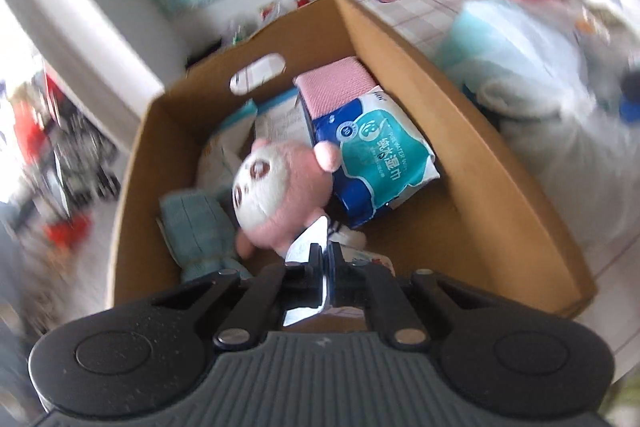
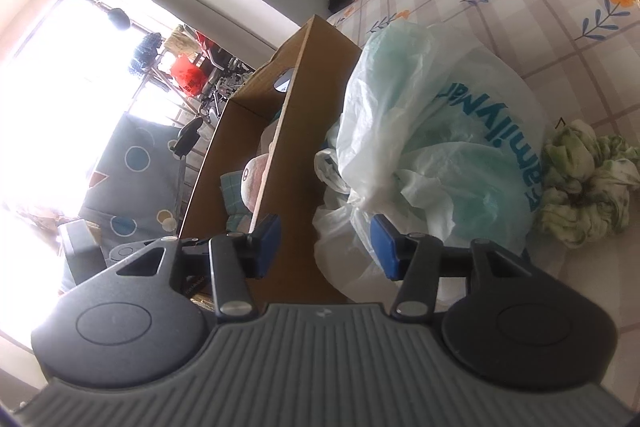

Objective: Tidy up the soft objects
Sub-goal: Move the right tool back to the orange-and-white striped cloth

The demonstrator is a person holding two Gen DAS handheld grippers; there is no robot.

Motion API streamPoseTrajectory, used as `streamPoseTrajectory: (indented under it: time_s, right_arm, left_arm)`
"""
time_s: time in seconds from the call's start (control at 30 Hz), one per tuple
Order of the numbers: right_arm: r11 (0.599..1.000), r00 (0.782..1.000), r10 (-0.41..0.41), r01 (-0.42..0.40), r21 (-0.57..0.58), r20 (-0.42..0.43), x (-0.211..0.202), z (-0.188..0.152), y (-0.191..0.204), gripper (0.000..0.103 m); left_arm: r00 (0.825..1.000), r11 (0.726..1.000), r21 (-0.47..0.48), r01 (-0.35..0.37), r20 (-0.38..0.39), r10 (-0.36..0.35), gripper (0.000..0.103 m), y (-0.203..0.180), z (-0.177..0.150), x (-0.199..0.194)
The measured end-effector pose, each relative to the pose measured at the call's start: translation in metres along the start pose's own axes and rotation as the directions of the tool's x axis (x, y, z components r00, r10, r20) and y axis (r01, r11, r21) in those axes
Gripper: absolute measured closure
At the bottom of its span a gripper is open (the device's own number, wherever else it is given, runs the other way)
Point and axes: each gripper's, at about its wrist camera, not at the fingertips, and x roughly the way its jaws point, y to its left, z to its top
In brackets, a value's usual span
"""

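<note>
"湿巾" on wipes pack [image 1: 376, 151], "Family" on bag [image 2: 472, 131]

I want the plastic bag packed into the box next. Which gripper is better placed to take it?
Right. The right gripper is open, with the white plastic bag just ahead by its right finger. The left gripper is shut over the cardboard box, by the pink plush.

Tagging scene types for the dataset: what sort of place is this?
Likely a lived-in home room: a floral checked tablecloth, a cardboard box of soft items including a pink plush toy, and a plastic shopping bag beside it.
</note>
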Motion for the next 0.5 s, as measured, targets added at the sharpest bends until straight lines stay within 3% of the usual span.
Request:
streamPoseTrajectory:
  time_s: [0.1,0.3,0.4,0.5]
  right_arm:
    - [1.000,1.000,-0.003,0.003,0.009,0.001,-0.001,-0.002,-0.002,0.053]
    - [1.000,1.000,-0.011,0.011,0.023,-0.001,-0.003,-0.002,-0.006,0.051]
    - [0.999,1.000,-0.006,0.006,0.031,-0.003,-0.003,-0.002,-0.007,0.050]
    - [0.999,1.000,-0.006,0.006,0.035,-0.004,-0.002,-0.003,-0.008,0.049]
  left_arm:
    - [1.000,0.999,0.047,0.025,-0.004,-0.025,0.100,-0.013,0.001,0.000]
    - [0.988,0.987,-0.031,0.157,0.006,-0.157,0.097,-0.014,0.004,-0.002]
    - [0.963,0.953,-0.147,0.266,0.010,-0.268,0.087,-0.001,0.003,-0.001]
    - [0.947,0.908,-0.270,0.320,0.050,-0.318,0.082,0.018,0.001,-0.003]
